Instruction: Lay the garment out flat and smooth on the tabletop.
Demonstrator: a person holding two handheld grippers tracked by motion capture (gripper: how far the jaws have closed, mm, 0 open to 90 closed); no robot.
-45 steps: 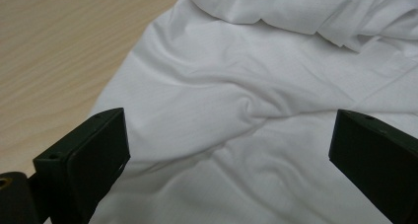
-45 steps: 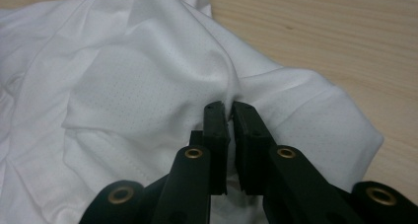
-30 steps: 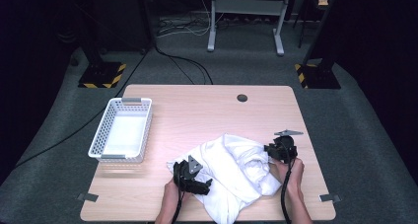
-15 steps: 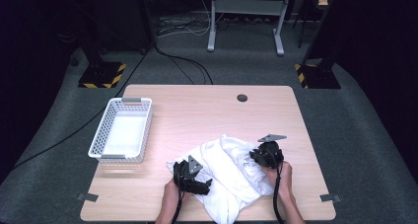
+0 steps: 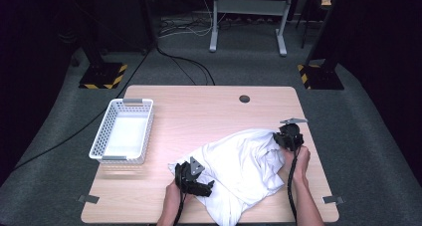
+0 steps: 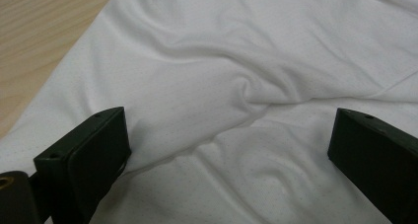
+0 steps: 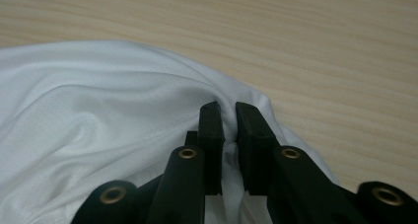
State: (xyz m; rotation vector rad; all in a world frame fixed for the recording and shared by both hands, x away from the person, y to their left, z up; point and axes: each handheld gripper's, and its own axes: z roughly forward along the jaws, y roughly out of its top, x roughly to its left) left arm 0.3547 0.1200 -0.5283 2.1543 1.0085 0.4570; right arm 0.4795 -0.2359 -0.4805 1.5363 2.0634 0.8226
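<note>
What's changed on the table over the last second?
The right gripper has just closed its jaws on the white garment; a fold is pinched between them. It dipped in over the cloth, then swung back out toward the right edge, drawing the cloth's corner with it. The left gripper stayed put, jaws open over the garment. The white basket hasn't moved.

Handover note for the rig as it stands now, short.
Right gripper: jaws have just closed, shut on a fold of the white garment at its far right edge.
Left gripper: open, jaws apart over the garment's near left part, gripping nothing.
Garment lies crumpled on the table; white basket at left holds nothing.
Done: right grasp. Left: probably left grasp, then spread or fold.
</note>
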